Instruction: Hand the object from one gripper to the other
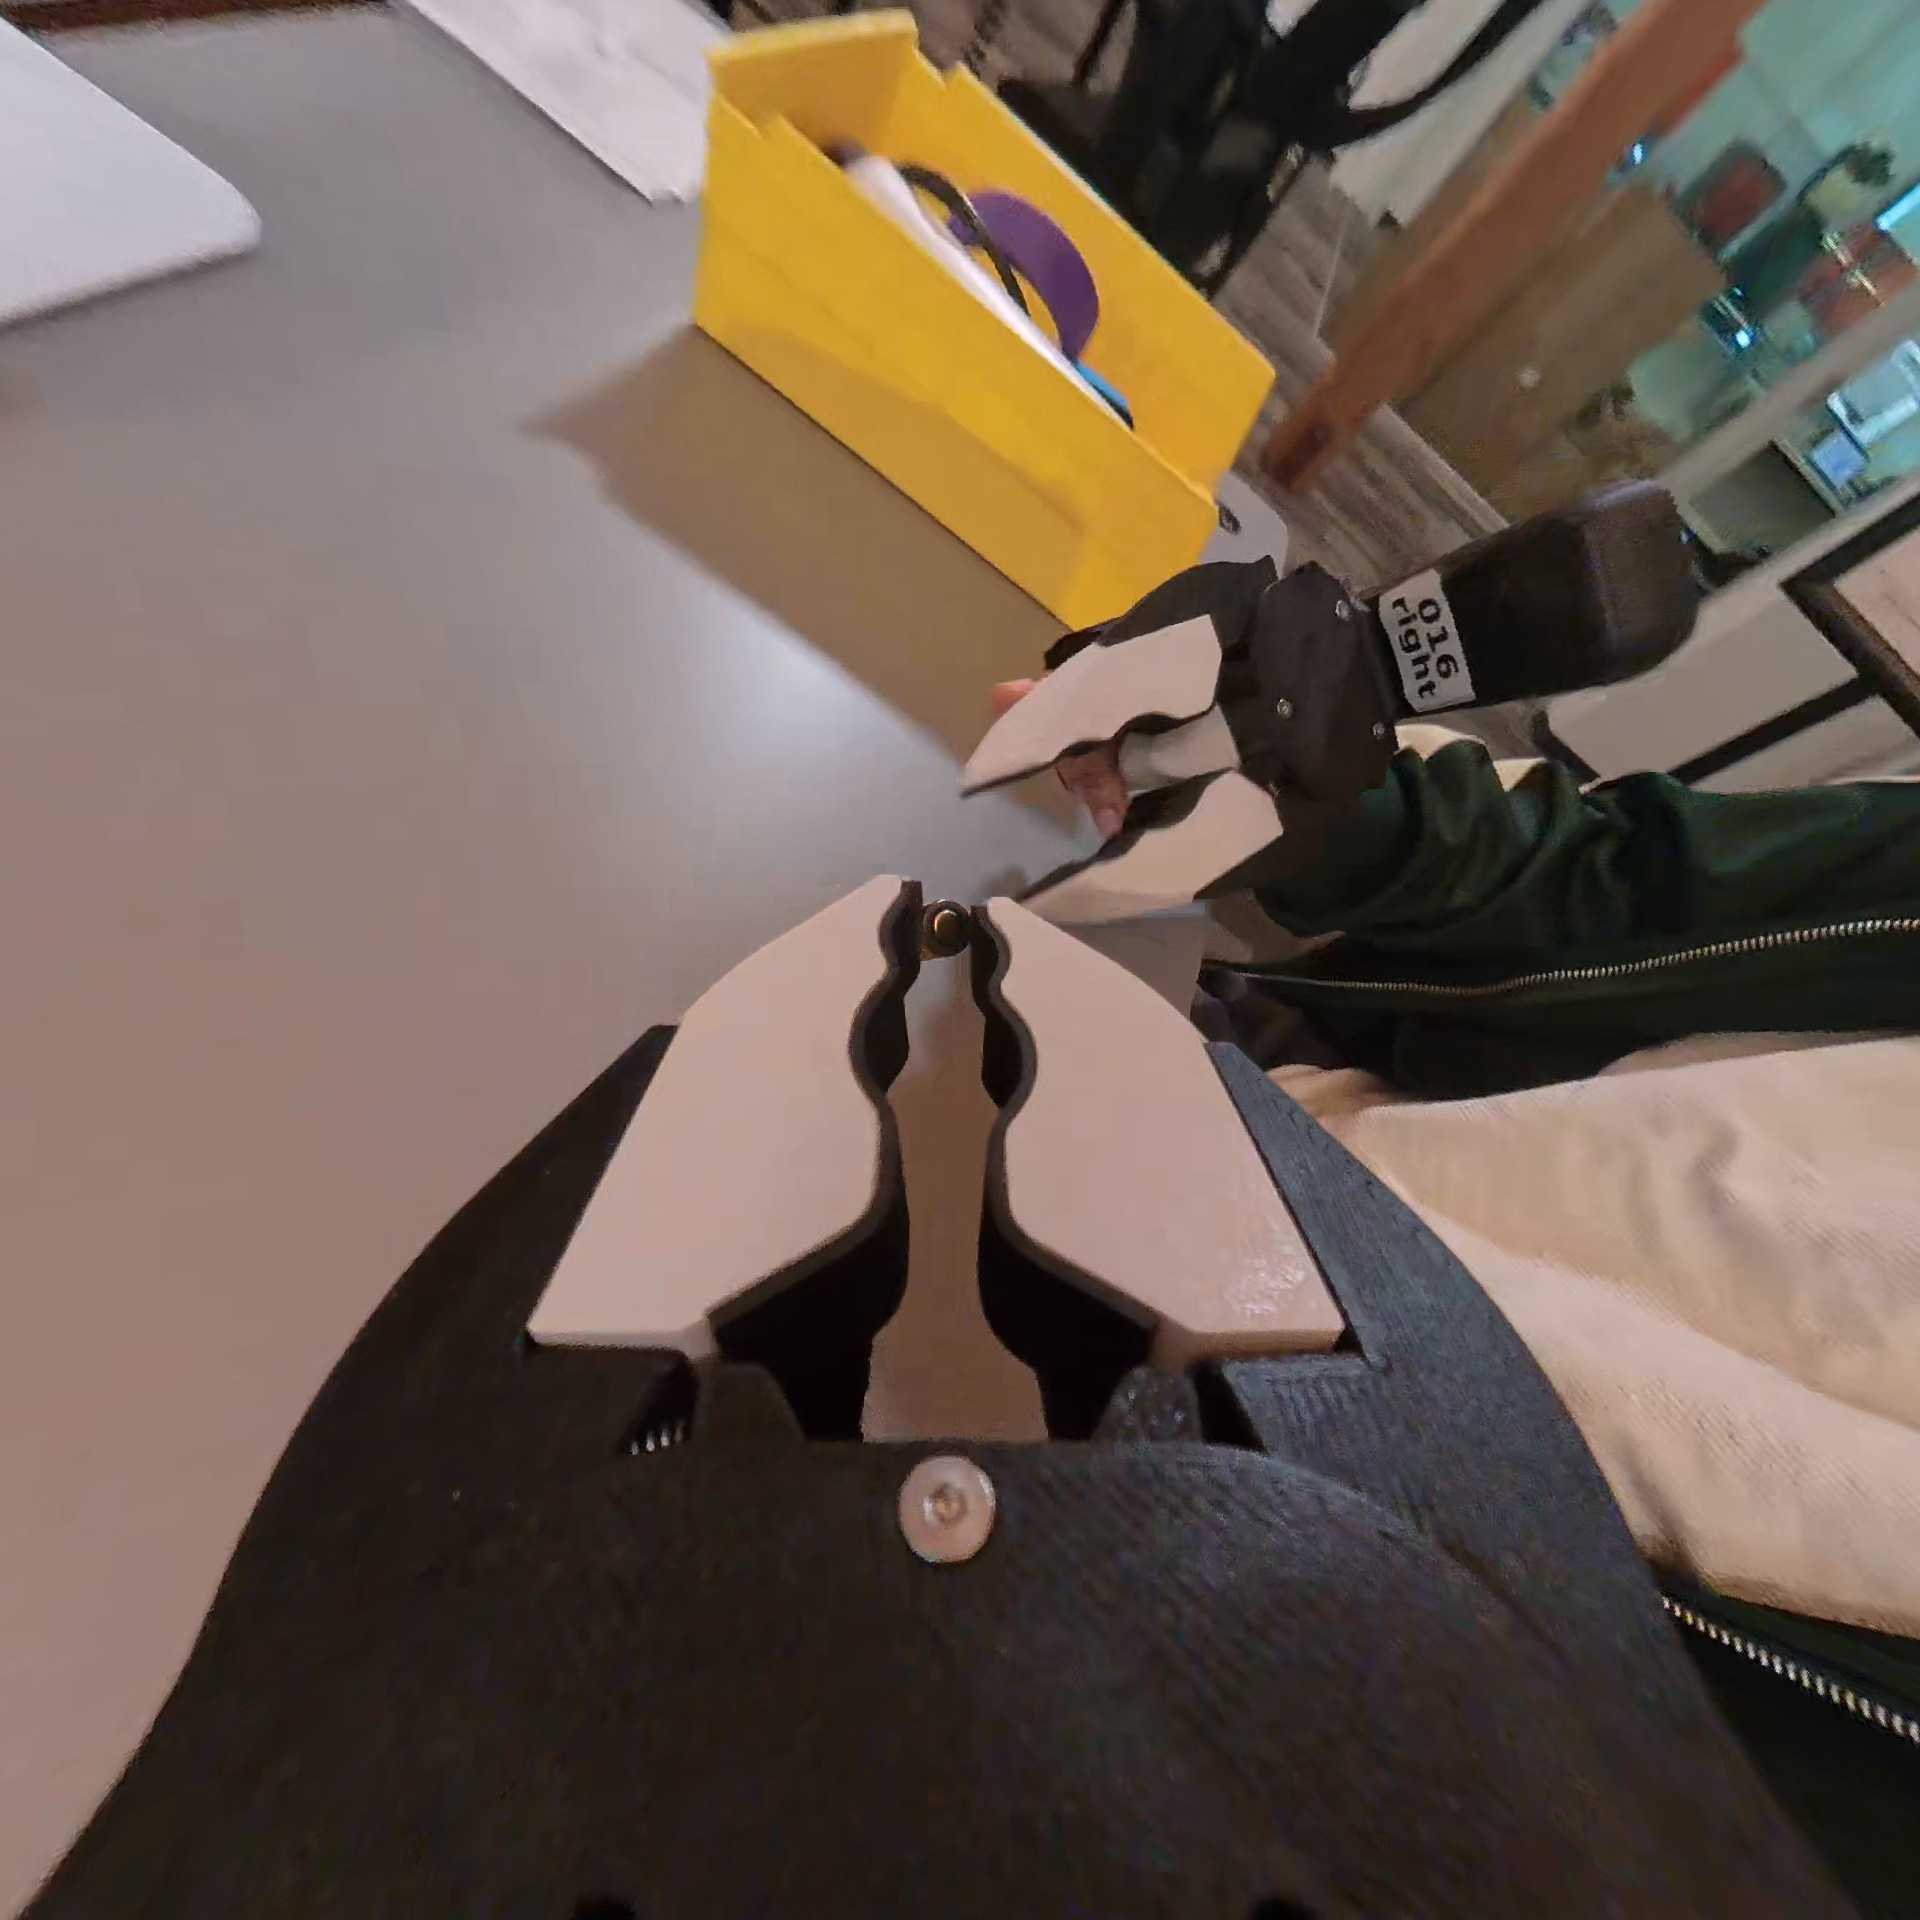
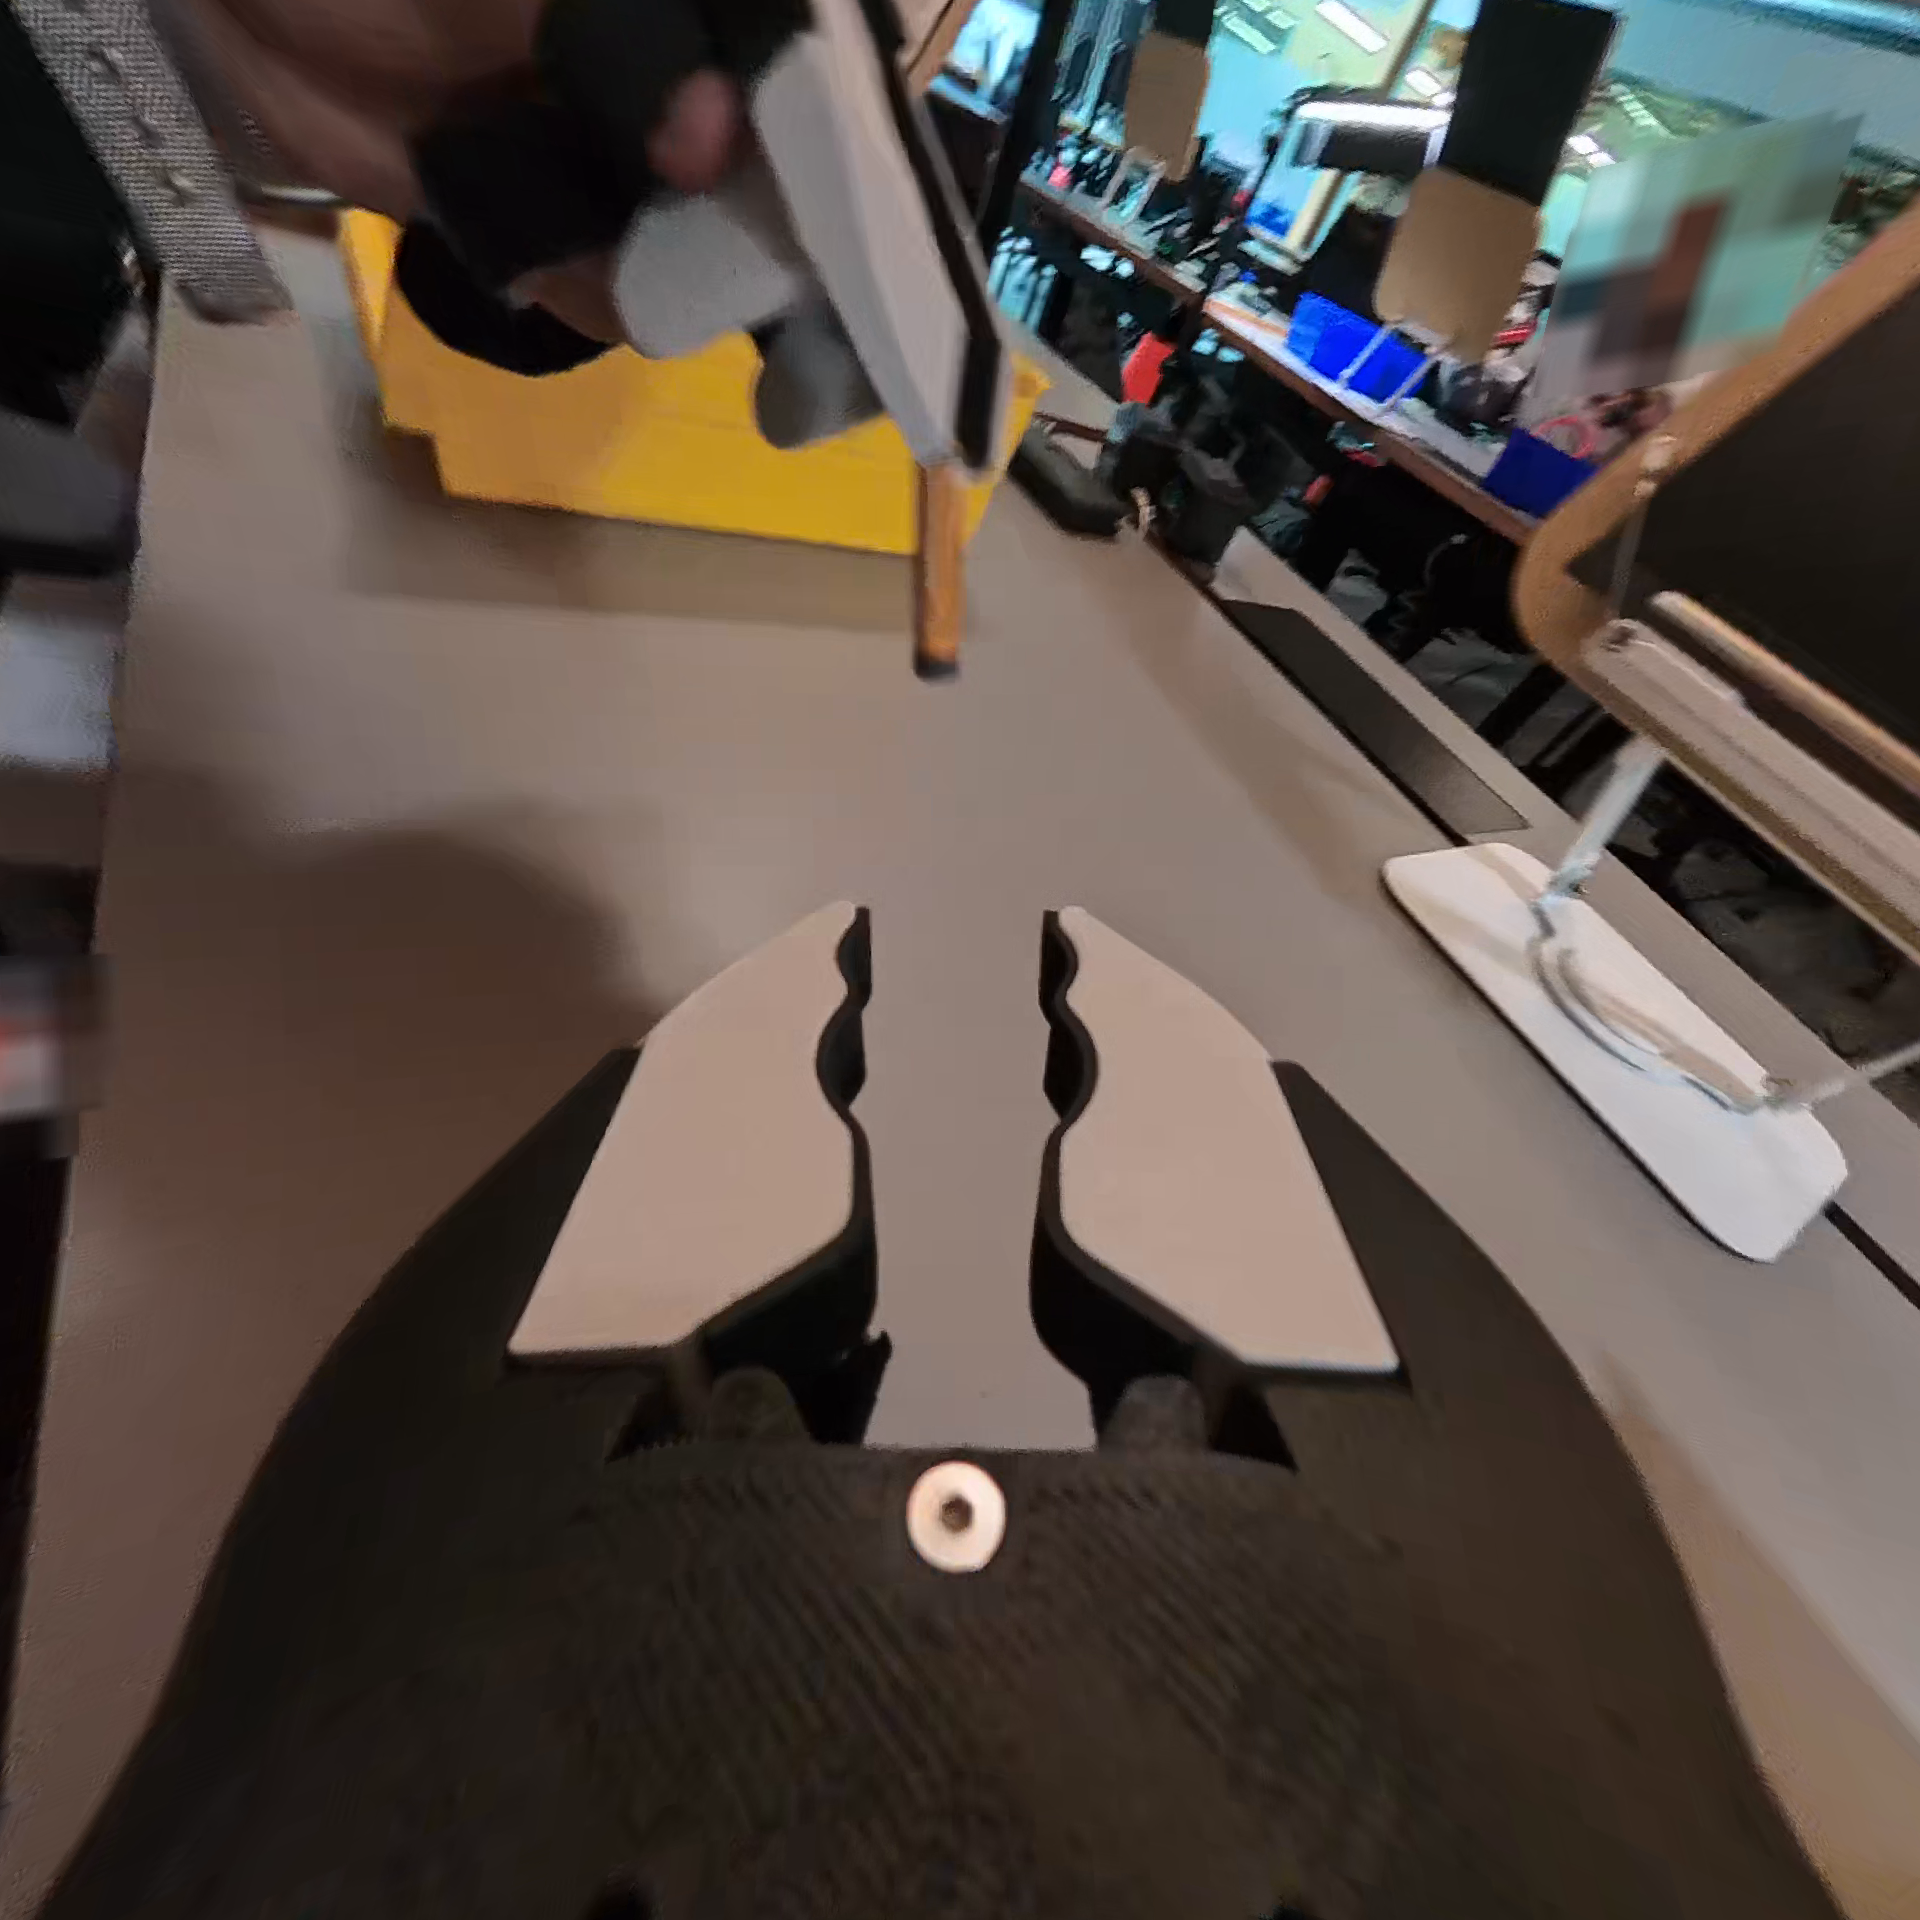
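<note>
My left gripper [image 1: 943, 906] is shut on a thin orange-brown stick with a dark end [image 1: 945, 925], seen end-on between the fingertips. In the right wrist view the left gripper [image 2: 951, 452] comes in from the top and the stick [image 2: 938, 566] hangs down from it above the grey table [image 2: 623, 779]. My right gripper [image 2: 956, 920] is open and empty, below and short of the stick. In the left wrist view the right gripper [image 1: 997, 836] is open, just right of my left fingertips, held by a hand in a dark green sleeve.
A yellow bin [image 1: 935, 416] with purple and white items stands on the table behind the grippers; it also shows in the right wrist view [image 2: 644, 457]. A white stand base [image 2: 1610, 1049] lies at the right. A white pad [image 1: 94, 208] sits at the far left. The grippers' ends are close to 8 cm from one another.
</note>
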The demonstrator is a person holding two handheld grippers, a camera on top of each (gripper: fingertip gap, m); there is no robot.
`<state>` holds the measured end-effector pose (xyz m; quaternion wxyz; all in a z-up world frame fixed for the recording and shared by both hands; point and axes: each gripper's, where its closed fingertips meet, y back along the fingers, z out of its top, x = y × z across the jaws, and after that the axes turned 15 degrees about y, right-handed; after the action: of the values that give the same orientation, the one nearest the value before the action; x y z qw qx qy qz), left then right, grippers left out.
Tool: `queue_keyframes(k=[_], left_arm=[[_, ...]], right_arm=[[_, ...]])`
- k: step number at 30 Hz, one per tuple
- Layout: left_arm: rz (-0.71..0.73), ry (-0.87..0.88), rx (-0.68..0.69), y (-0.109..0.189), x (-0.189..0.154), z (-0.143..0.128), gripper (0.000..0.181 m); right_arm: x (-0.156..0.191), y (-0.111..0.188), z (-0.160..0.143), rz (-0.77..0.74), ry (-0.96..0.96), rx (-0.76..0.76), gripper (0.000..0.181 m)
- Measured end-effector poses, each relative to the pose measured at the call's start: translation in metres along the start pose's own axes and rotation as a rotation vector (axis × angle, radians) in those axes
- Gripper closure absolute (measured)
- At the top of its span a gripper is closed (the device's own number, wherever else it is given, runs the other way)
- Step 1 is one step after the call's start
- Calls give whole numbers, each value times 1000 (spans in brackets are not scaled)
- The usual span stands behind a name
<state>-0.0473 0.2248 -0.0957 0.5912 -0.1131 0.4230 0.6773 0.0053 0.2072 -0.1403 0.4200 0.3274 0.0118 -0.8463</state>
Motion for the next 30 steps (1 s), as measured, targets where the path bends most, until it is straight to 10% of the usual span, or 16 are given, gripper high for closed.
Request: queue_keyframes(k=[7,30], left_arm=[[-89,28,94,-49,-16,-23,170],[-336,42,-105,-43,-34,-5,148]], right_arm=[[23,-11,-2,101,-9,17,161],[-1,6,16,178,-483,-263,171]])
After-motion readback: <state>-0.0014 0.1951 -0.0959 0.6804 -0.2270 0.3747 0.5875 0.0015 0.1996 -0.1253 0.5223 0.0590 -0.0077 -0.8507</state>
